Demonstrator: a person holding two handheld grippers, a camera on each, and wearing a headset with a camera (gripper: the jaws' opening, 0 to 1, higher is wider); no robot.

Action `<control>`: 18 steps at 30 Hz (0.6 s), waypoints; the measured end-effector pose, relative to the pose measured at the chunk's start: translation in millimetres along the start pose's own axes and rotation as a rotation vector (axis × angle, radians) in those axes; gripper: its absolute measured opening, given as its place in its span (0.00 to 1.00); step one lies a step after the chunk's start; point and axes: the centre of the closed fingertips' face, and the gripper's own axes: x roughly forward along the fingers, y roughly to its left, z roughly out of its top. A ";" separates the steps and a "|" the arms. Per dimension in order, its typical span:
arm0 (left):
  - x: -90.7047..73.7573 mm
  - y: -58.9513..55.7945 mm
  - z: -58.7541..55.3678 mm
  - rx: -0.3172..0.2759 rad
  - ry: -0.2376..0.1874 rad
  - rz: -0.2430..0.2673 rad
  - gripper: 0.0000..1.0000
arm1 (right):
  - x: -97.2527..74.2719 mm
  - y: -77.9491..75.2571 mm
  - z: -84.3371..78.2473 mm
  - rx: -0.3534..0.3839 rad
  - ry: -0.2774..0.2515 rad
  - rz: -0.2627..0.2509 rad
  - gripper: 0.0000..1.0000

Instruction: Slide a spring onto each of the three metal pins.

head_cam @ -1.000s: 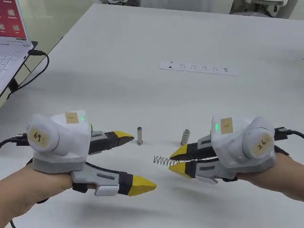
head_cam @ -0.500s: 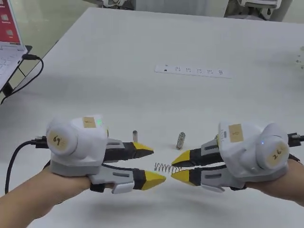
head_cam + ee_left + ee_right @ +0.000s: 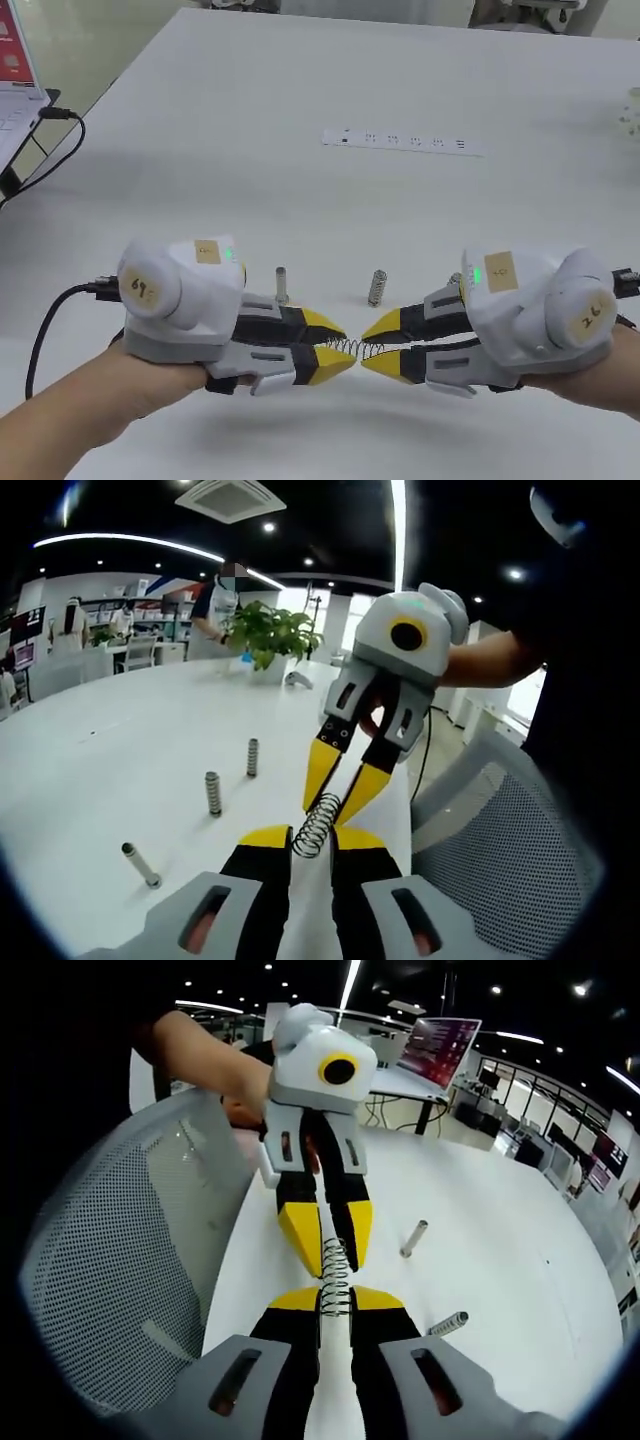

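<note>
Open table [image 3: 400, 80] beyond bare pin [image 3: 281, 283] and sprung pin [image 3: 377, 288]

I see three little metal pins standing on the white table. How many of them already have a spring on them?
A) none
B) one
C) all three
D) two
D. In the left gripper view, the nearer coiled pin and the farther coiled pin each have a spring around them, while the third pin is bare metal.
</note>
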 end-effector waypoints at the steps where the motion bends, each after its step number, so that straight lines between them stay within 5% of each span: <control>1: 0.1 -0.8 0.0 0.003 -0.001 -0.003 0.06 | -0.5 0.3 0.1 0.000 -0.001 0.001 0.08; 18: -0.6 -5.1 -1.9 0.072 0.018 -0.027 0.02 | -1.2 1.6 -2.0 -0.002 0.001 0.011 0.08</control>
